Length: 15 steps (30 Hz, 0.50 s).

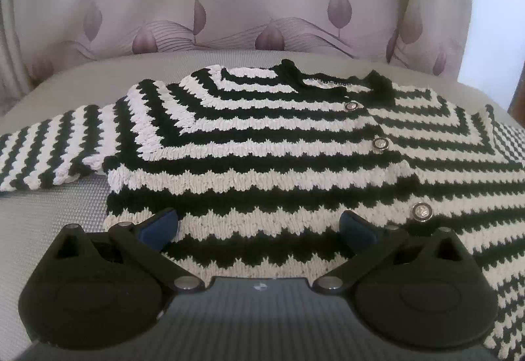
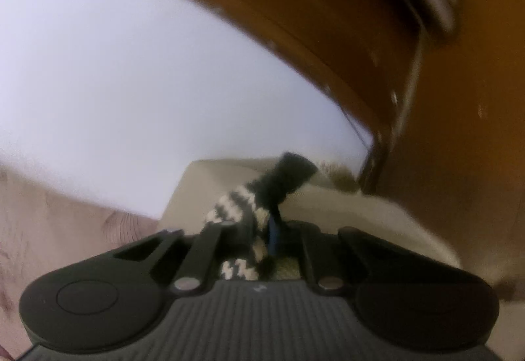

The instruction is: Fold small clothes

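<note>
A small black-and-white striped knitted cardigan with silver buttons lies spread face up on a grey cushion. Its left sleeve stretches out to the left. My left gripper is open and hovers just above the cardigan's lower hem, its blue pads apart. In the blurred right wrist view my right gripper is shut on a bunched piece of the striped knit, whose black cuff sticks up beyond the fingers.
A mauve sofa back with a leaf pattern rises behind the cushion. In the right wrist view a brown wooden frame curves along the right, with a white wall behind and beige cushion below.
</note>
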Each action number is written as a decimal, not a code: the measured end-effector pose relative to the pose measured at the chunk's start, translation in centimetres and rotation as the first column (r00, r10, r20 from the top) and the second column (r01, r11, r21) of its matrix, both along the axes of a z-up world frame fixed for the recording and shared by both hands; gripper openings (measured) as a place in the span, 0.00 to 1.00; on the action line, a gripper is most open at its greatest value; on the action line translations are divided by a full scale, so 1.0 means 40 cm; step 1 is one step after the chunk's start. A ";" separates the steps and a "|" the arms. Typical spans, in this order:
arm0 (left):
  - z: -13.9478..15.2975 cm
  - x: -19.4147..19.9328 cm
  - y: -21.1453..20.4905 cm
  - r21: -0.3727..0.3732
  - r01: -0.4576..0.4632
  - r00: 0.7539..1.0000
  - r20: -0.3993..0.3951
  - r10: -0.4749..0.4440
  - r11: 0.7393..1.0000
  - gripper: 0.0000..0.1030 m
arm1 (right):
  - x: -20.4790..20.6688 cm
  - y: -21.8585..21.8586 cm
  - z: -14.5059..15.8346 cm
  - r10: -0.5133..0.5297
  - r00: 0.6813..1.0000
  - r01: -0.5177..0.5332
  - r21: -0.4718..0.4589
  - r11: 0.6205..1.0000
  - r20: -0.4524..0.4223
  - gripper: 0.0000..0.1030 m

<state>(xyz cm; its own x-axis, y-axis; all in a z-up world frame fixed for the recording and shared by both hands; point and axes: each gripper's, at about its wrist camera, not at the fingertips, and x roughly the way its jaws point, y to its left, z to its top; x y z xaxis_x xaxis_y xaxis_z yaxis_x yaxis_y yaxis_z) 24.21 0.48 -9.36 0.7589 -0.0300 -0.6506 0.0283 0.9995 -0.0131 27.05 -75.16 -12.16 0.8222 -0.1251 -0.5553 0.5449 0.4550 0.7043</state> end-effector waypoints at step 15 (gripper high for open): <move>0.015 -0.029 0.078 -0.227 -0.052 0.995 0.074 0.070 0.973 1.00 | 0.075 0.266 0.294 0.160 0.969 -0.135 -0.134 0.982 0.189 0.08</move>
<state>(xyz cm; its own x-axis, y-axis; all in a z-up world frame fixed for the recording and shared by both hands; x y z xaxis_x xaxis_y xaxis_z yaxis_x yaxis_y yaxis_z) 23.06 3.60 -8.77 0.8134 -0.1205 -0.5691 -0.0224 0.9711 -0.2376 30.05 -64.54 -0.39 0.9286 -0.0493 -0.3678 0.3203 0.6068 0.7275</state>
